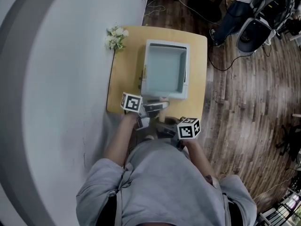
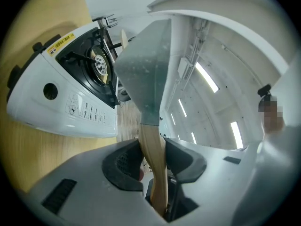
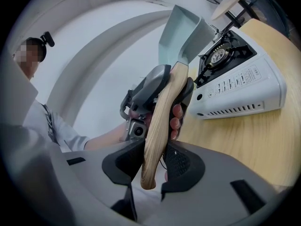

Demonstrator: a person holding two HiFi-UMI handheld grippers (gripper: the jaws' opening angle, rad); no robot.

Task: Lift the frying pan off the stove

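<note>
Wooden handle [image 3: 162, 112] gripped: left hand-held gripper [image 2: 153, 161], right hand-held gripper [image 3: 153, 166].

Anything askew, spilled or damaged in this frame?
Nothing stands out. The frying pan is empty, the left gripper and right gripper both clamp its wooden handle, and the stove looks intact on the table; nothing spilled.

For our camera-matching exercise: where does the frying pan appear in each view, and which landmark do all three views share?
Head view: frying pan centre, from above.
Left gripper view: frying pan centre, handle between jaws.
Right gripper view: frying pan upper centre, handle between jaws.
Shared landmark: wooden table.
</note>
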